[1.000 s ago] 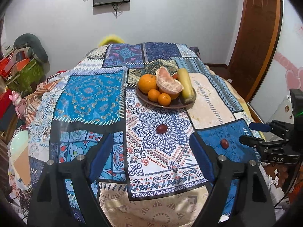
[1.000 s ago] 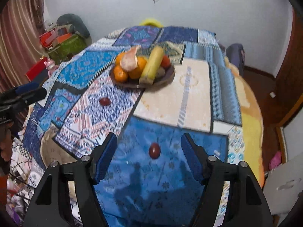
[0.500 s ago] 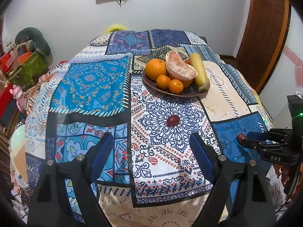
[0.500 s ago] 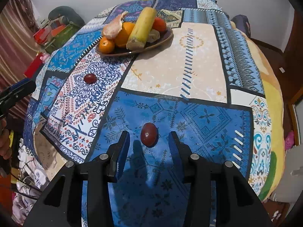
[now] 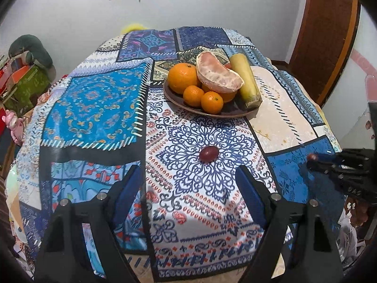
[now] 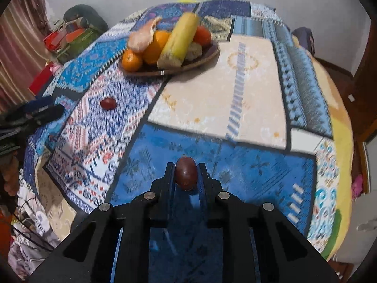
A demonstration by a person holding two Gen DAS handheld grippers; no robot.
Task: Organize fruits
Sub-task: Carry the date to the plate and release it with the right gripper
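Note:
My right gripper (image 6: 186,167) is shut on a small dark red fruit (image 6: 186,173) just over the blue patch of the tablecloth; the same gripper (image 5: 313,161) shows at the right edge of the left wrist view. A second dark red fruit (image 5: 209,154) lies on the white patterned patch, ahead of my left gripper (image 5: 188,176), whose jaws are closing with nothing between them. That fruit (image 6: 108,103) also shows in the right wrist view. A brown plate (image 5: 235,113) farther back holds oranges (image 5: 182,77), a peeled pomelo piece (image 5: 218,73) and a yellow-green stalk (image 5: 245,80).
The patchwork cloth (image 5: 94,99) covers a round table. Boxes and bags (image 5: 21,77) crowd the floor at the left, a wooden door (image 5: 329,35) stands at the right. A yellow chair back (image 5: 133,27) peeks over the far edge.
My right gripper sank over the red fruit and shut on it. My left gripper moved forward and down toward the other red fruit, its jaws narrowing slightly.

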